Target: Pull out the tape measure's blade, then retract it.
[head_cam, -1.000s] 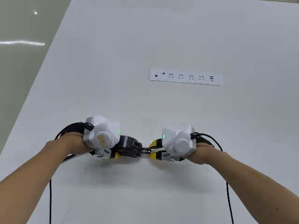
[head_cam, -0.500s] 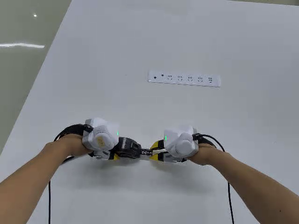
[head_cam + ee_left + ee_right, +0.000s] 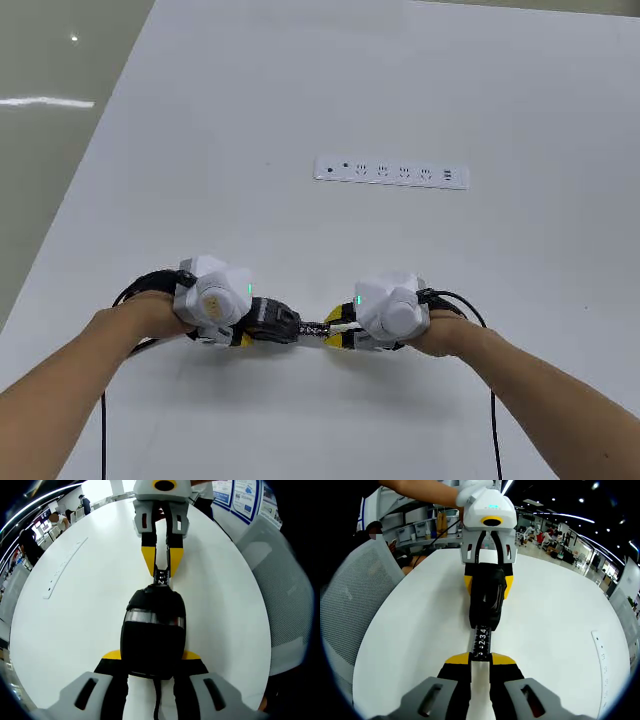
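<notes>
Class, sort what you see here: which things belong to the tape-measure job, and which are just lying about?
In the job: tape measure, its blade, left gripper clamping the case, right gripper pinching the blade.

Lying about: power strip on the table, mesh chair beside it.

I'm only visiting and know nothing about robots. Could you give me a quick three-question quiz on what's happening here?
1. True or false: the left gripper is shut on the tape measure.
2. What does the right gripper pinch? A) a screwdriver B) the blade C) a cup
3. Short answer: what long white thing lies on the table beyond both grippers?

Key: 1 true; 2 B; 3 the power strip.
</notes>
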`<state>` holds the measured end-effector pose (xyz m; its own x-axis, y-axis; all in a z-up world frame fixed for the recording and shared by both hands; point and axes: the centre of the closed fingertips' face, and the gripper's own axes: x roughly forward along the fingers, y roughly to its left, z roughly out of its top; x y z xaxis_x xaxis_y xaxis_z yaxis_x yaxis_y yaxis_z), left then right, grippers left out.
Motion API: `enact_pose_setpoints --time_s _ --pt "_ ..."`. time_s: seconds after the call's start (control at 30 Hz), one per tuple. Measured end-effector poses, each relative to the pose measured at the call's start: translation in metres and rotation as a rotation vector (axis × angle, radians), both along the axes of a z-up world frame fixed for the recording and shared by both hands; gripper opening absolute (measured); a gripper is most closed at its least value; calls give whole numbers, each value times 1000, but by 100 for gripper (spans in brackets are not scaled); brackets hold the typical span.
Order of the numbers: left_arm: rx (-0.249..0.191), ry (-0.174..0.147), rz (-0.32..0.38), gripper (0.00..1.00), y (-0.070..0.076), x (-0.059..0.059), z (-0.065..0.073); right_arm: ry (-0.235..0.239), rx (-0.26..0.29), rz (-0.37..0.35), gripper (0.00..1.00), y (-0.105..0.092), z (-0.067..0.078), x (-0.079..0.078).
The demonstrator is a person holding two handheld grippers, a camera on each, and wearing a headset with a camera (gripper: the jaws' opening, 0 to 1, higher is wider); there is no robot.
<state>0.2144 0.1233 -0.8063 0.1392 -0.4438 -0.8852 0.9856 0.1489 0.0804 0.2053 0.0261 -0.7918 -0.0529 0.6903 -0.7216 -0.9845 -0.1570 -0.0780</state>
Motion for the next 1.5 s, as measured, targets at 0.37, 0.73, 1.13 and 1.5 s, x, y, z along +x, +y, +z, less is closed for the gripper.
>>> enact_pose_setpoints --time_s 0.37,0.73,1.13,1.5 --pt "0 2 2 30 -2 -1 3 -5 -4 6 12 -8 1 1" --pt "2 4 1 30 -1 -1 3 -6 -6 6 12 -16 2 1" --pt "4 7 0 30 -3 -1 4 -4 -9 6 12 -23 2 2" --pt "7 9 -2 30 -2 0 3 -2 -13 7 12 -29 2 2"
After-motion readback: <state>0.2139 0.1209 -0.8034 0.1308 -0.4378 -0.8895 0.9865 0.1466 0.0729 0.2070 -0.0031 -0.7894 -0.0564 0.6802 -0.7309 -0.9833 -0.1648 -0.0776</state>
